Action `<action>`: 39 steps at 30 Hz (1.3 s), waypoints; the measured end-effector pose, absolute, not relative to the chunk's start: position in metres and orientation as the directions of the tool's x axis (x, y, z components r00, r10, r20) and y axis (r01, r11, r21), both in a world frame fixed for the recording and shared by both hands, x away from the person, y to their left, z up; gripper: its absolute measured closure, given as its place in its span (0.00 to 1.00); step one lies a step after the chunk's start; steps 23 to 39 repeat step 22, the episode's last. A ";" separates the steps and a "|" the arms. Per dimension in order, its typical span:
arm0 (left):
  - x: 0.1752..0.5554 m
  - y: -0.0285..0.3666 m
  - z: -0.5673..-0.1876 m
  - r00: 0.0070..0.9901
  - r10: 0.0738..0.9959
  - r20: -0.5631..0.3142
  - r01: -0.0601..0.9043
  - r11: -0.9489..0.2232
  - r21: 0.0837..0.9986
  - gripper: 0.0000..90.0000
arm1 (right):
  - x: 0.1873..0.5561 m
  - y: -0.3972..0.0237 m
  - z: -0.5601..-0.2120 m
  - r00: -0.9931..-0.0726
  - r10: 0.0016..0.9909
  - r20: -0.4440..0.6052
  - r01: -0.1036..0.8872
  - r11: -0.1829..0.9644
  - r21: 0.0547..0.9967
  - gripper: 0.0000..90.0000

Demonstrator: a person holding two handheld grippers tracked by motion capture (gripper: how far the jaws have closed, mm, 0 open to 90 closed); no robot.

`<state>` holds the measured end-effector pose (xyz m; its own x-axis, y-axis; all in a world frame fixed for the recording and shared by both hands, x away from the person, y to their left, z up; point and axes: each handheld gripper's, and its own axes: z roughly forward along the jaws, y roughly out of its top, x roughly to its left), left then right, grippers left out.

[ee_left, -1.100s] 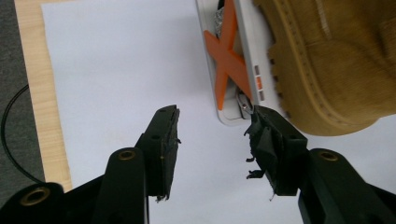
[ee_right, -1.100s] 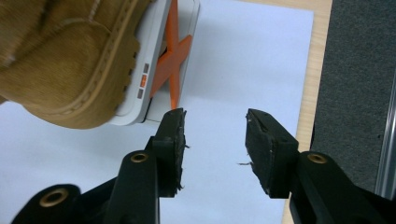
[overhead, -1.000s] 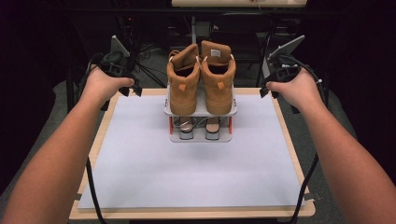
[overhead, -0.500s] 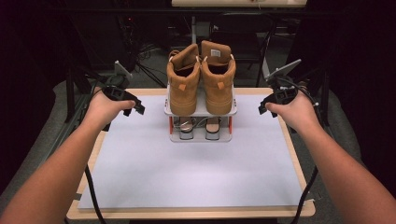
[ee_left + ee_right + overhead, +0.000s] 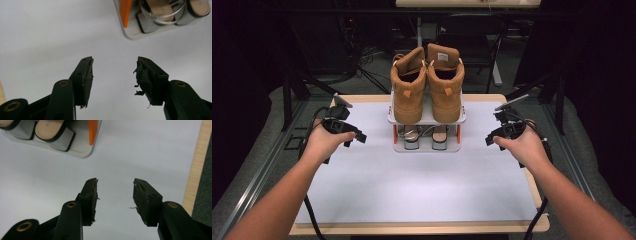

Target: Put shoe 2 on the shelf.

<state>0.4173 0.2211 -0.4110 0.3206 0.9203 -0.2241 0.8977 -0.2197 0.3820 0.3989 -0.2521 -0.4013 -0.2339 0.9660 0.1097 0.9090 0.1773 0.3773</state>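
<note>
The left gripper hung over the left part of the bench, its jaws apart with bare white surface between them; the right gripper hung over the right part, near the right edge, its jaws having just been opening, likewise with nothing between them. Neither touched the small two-tier rack that stood at the middle of the bench's far half, well apart from both. A pair of tan boots sat on the rack's top shelf, heels toward the person. Below, the lower shelf was shadowed and hard to read in the high view; the left gripper view caught only a corner of it, cut off at the frame's top, with an orange post, grey blocks and a wire ring. The right gripper view cropped the same tray likewise. The bench's near edge was cut off behind the forearms.
</note>
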 end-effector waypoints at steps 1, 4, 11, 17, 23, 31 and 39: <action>0.414 0.221 -0.415 0.329 0.918 -0.220 0.894 -0.228 0.385 0.53 | 0.397 -0.253 -0.406 -0.240 0.966 0.094 0.911 0.191 0.366 0.61; 0.402 0.221 -0.426 0.350 0.911 -0.217 0.885 -0.245 0.395 0.52 | 0.390 -0.253 -0.419 -0.244 0.966 0.089 0.903 0.192 0.385 0.60; 0.382 0.226 -0.451 0.357 0.906 -0.225 0.873 -0.238 0.427 0.52 | 0.369 -0.250 -0.447 -0.272 0.957 0.098 0.888 0.211 0.409 0.60; 0.369 0.230 -0.466 0.365 0.901 -0.234 0.842 -0.213 0.496 0.49 | 0.357 -0.249 -0.460 -0.288 0.953 0.093 0.871 0.221 0.439 0.57; 0.356 0.234 -0.478 0.389 0.891 -0.235 0.797 -0.198 0.570 0.44 | 0.339 -0.249 -0.469 -0.305 0.942 0.138 0.826 0.190 0.530 0.51; 0.356 0.234 -0.478 0.389 0.891 -0.235 0.797 -0.198 0.570 0.44 | 0.339 -0.249 -0.469 -0.305 0.942 0.138 0.826 0.190 0.530 0.51; 0.356 0.234 -0.478 0.389 0.891 -0.235 0.797 -0.198 0.570 0.44 | 0.339 -0.249 -0.469 -0.305 0.942 0.138 0.826 0.190 0.530 0.51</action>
